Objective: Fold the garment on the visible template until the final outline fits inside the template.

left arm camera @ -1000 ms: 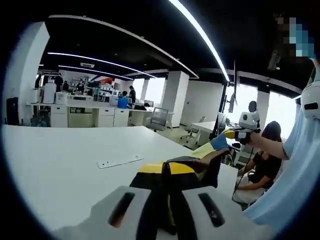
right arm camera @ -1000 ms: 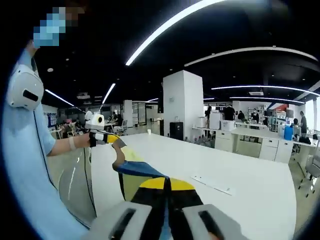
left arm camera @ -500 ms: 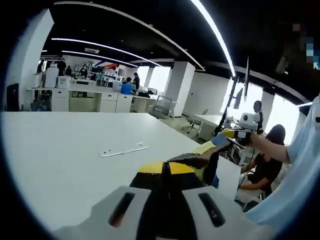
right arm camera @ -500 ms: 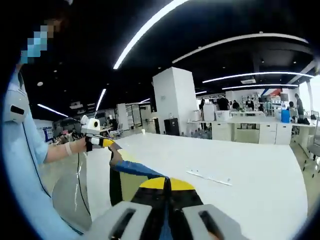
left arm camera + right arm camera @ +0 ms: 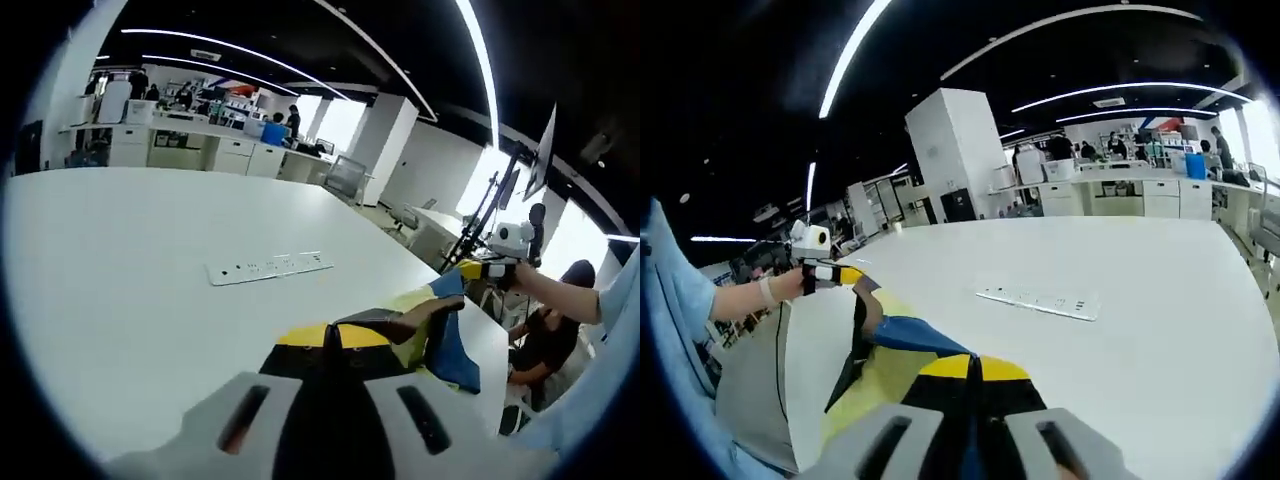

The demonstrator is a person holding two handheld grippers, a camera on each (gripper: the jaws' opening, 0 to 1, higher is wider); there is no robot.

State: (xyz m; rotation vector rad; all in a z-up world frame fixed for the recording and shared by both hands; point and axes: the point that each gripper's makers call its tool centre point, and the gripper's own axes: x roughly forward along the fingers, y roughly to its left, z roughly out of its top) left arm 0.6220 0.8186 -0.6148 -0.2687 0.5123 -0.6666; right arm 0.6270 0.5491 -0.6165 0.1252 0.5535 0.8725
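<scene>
— Left gripper view: what holds the garment?
— The left gripper, jaws clamped on its yellow, black and blue fabric, above the white table; the cloth stretches toward 2 o'clock to the right gripper.
— And the right gripper view?
— Its right gripper pinches the same garment (power strip at 1 o'clock); the left gripper grips the far end at 10 o'clock.

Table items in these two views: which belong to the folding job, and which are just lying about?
Job:
- garment, yellow, blue and black, held up between both grippers
- left gripper, shut on it
- right gripper, shut on it
- white table

Lying about:
- white power strip
- office desks and chairs behind
</scene>
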